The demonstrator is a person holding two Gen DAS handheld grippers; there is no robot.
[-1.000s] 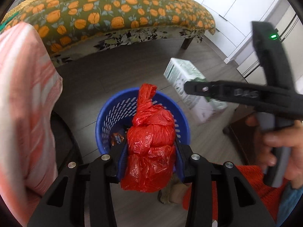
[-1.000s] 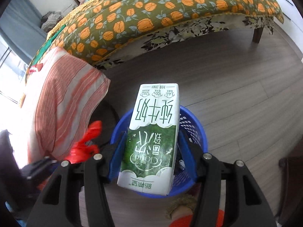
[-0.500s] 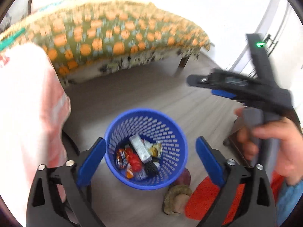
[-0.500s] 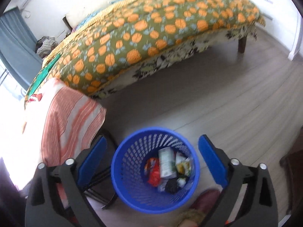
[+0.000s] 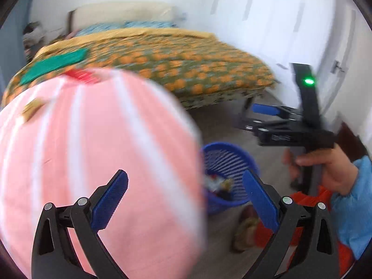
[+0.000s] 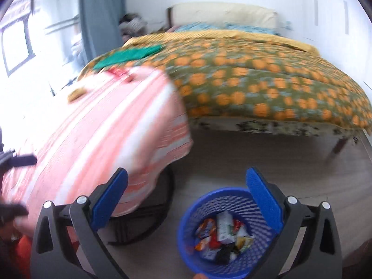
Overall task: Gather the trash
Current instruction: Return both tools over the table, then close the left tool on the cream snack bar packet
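Note:
A blue mesh waste basket (image 6: pixel 193 218) stands on the floor and holds a milk carton (image 6: pixel 224 229) and several wrappers. It also shows in the left wrist view (image 5: pixel 229 162), partly hidden by the pink cloth. My left gripper (image 5: pixel 184 189) is open and empty, raised over the pink striped cloth (image 5: pixel 93 151). My right gripper (image 6: pixel 186 187) is open and empty, above and left of the basket. It appears from the side in the left wrist view (image 5: pixel 267 116). A small brown scrap (image 6: pixel 76 93) and a red item (image 6: pixel 118 72) lie on the cloth.
A bed with an orange-patterned cover (image 6: pixel 255 79) stands behind. The pink cloth (image 6: pixel 104 134) covers a table with a black base (image 6: pixel 148 227). White cupboards (image 5: pixel 290 23) line the right wall. A slipper (image 5: pixel 246 232) lies on the floor near the basket.
Both grippers opened: the red bag and the milk carton dropped into the basket. Both grippers then rose and swung left, towards the pink cloth.

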